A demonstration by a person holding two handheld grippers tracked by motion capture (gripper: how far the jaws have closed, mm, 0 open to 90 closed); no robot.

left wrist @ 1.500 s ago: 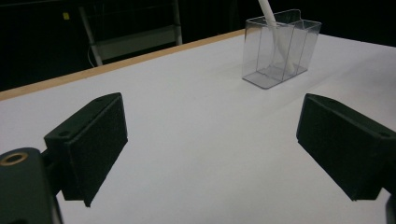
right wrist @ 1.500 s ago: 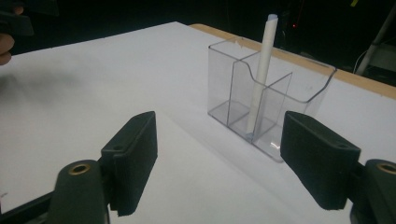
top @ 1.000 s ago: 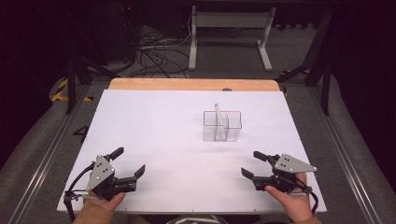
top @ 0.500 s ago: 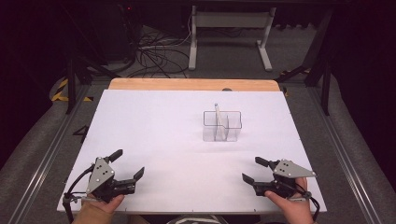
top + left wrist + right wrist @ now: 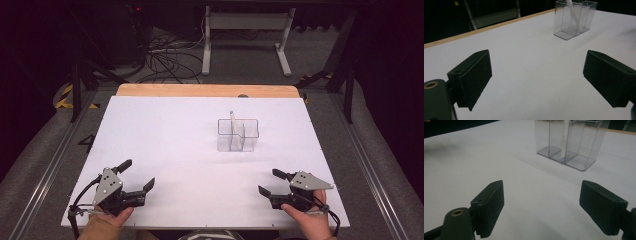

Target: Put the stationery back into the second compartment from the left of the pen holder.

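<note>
No readable text or labels.

One clear plastic divided container (image 5: 238, 135) stands right of centre in the frame, holding one thin white stick (image 5: 232, 120). Two black two-jaw grippers, lower left (image 5: 137, 176) and lower right (image 5: 272, 182), on one white surface (image 5: 175, 145).

A lab-like test space: white-topped table (image 5: 165, 145), tangled floor cables (image 5: 165, 60), metal desk frame (image 5: 245, 40), dark surroundings.

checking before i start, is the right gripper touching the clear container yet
Apart. The high view shows bare white table between the right gripper and the clear container; its jaws stand open.
</note>
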